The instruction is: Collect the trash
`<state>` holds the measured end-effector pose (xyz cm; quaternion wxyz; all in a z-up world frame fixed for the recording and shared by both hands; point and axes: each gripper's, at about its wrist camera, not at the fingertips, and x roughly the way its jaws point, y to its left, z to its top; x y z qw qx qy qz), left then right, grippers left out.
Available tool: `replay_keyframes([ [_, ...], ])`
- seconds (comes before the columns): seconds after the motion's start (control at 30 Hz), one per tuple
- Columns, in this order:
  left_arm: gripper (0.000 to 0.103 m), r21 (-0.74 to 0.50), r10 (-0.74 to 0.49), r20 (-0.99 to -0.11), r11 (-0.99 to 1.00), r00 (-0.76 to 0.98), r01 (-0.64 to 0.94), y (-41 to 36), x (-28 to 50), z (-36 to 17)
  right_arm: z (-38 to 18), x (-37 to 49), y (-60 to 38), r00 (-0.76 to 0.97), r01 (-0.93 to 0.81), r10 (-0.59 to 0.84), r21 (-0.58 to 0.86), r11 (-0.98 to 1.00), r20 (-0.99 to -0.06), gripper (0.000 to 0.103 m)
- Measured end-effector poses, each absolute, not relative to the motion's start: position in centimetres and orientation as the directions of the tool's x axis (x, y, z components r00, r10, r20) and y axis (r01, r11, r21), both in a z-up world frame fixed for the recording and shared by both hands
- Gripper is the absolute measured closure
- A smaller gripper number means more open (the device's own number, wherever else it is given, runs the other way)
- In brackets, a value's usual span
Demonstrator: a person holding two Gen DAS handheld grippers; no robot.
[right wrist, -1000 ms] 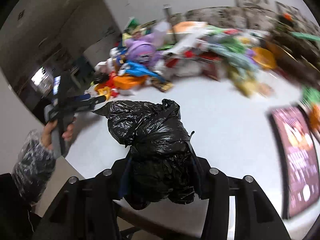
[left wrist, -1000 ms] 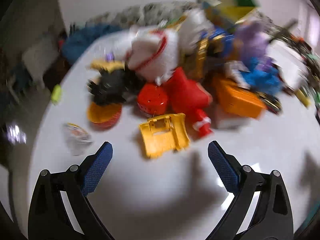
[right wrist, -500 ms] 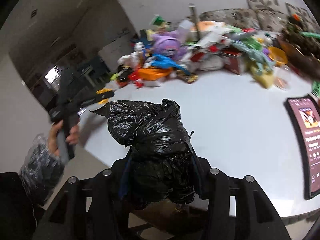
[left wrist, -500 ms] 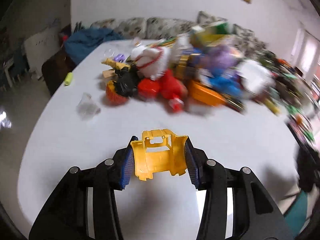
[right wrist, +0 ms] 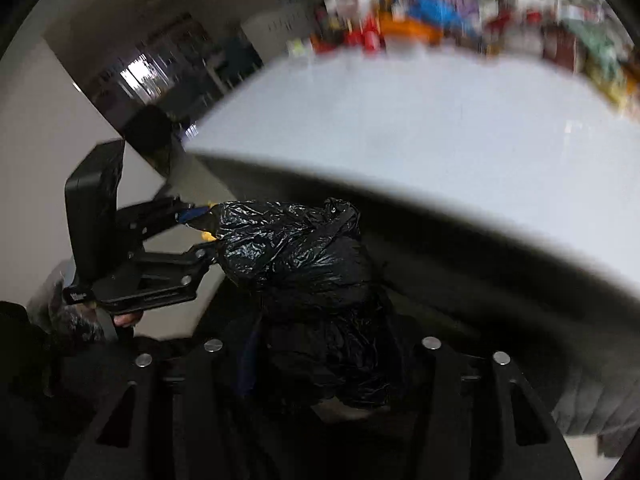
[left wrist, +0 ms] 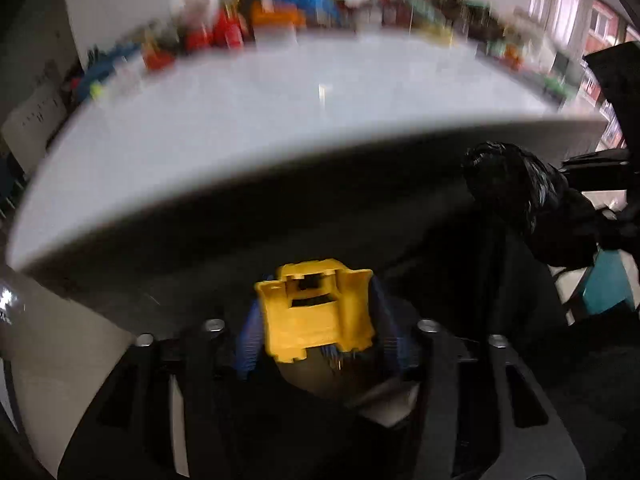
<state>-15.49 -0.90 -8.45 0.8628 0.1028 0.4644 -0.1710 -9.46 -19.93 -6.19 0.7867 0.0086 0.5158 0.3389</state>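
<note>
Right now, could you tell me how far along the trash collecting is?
Done: the yellow piece is off the table, below its edge. In hand: it sits between the left tool's jaws, which have just been opening, beside the black bag that the right tool holds; whether it is over the bag's mouth I cannot tell. Left: the blurred clutter at the table's far side.

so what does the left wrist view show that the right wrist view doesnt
Only the left wrist view shows the yellow plastic piece whole, between the left gripper's fingers, whose jaws have just been opening, and a teal object.

Only the right wrist view shows the left gripper's body from outside and a hand holding it.

Both show the black trash bag, the white table and the blurred toy pile.
</note>
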Motion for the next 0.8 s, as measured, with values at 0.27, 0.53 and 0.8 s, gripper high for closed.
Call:
replay_keyframes([
  [0.27, 0.010, 0.002, -0.108, -0.958, 0.924, 0.266, 0.383, -1.1, -13.8, -18.4, -9.9, -8.7, -21.1, 0.206, -0.424, 0.524, 0.407, 0.809, -0.827, 0.022],
  [0.53, 0.010, -0.044, -0.268, -0.839, 0.901, 0.474, 0.431, 0.0, -15.1, -8.9, 3.6, -0.4, -28.5, 0.558, -0.346, 0.631, 0.540, 0.767, -0.539, 0.017],
  [0.8, 0.010, -0.120, -0.356, -0.728, 0.908, 0.586, 0.402, 0.7, -13.6, -3.0, 3.1, 15.8, -30.8, 0.655, -0.084, 0.577, 0.713, 0.697, -0.487, 0.017],
])
